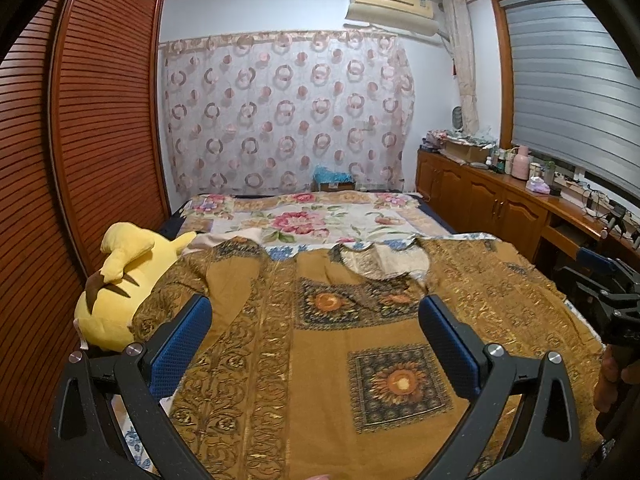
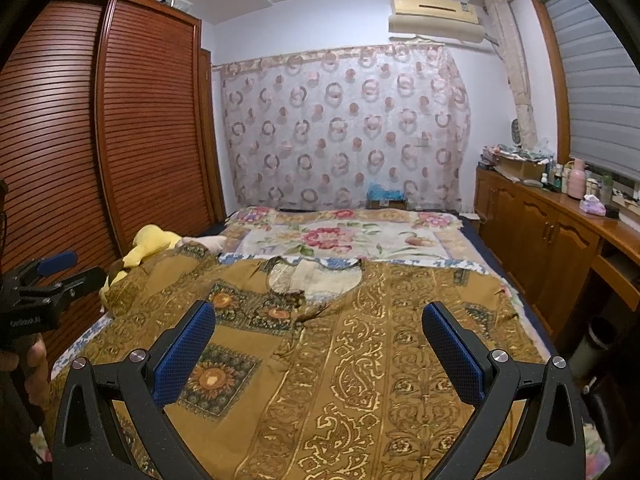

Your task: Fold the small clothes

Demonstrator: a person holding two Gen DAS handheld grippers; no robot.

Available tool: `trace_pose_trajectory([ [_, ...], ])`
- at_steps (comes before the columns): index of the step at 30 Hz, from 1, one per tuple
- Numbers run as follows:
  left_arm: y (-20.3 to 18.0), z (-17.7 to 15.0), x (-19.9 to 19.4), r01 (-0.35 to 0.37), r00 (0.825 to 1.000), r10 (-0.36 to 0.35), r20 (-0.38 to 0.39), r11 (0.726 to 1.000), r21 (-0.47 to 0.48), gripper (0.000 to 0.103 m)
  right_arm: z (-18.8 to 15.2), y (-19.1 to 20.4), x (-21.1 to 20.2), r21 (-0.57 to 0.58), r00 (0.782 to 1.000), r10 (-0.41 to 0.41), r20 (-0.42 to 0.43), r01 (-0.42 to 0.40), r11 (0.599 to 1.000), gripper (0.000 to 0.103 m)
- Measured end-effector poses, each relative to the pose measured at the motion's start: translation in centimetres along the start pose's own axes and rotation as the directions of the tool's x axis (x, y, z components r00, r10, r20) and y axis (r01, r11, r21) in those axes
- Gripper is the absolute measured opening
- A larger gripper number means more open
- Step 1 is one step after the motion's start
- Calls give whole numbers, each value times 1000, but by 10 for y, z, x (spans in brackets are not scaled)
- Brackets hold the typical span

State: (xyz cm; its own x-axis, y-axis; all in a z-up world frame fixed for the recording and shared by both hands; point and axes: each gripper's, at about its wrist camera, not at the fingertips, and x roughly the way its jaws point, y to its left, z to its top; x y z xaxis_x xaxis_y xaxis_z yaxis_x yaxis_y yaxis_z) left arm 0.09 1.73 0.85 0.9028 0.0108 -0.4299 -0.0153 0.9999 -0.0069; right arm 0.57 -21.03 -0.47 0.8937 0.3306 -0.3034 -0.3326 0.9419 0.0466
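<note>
Both grippers, left gripper [image 1: 316, 316] and right gripper [image 2: 318, 322], hover spread wide, empty | ochre garment [image 1: 328, 360] flat on bed [image 1: 304, 220] | folding unstarted | next: grasp a side edge.

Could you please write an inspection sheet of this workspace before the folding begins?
Surface: bed with a floral cover, mostly under the garment.
Job's things: brown patterned shirt spread flat, neckline toward the far end, not yet folded.
Clutter: yellow plush toy at the bed's left edge, partly under the shirt's sleeve.
Grippers: left gripper and right gripper both above the shirt, jaws wide apart, holding nothing.
Cables: some wires on the wooden sideboard at right.
Surroundings: slatted wardrobe, circle-patterned curtain, air conditioner, window blind.
</note>
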Motion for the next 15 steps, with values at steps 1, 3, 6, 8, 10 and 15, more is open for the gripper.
trace_pose_trajectory([
  [1,3,0,1,-6,1000,6,-7,1000,-1,103,0,0,2,-1,1000,6,-6,-6,1000,103],
  [3,8,-4,6,-18,1000,18,-18,1000,-6,103,-1,1,7,-2,1000,18,-20,-18,1000,103],
  [6,18,-10,13,-30,999,29,-32,999,-16,103,-2,1,13,-1,998,38,-40,-38,999,103],
  [8,26,-14,18,-39,998,38,-48,999,-24,103,-2,2,16,0,997,53,-52,-53,999,103],
  [10,32,-16,21,-46,997,45,-57,999,-26,103,-3,2,20,3,997,59,-59,-59,998,103],
  [15,47,-23,28,-64,995,61,-85,997,-34,103,-6,4,34,-1,990,92,-104,-92,996,103],
])
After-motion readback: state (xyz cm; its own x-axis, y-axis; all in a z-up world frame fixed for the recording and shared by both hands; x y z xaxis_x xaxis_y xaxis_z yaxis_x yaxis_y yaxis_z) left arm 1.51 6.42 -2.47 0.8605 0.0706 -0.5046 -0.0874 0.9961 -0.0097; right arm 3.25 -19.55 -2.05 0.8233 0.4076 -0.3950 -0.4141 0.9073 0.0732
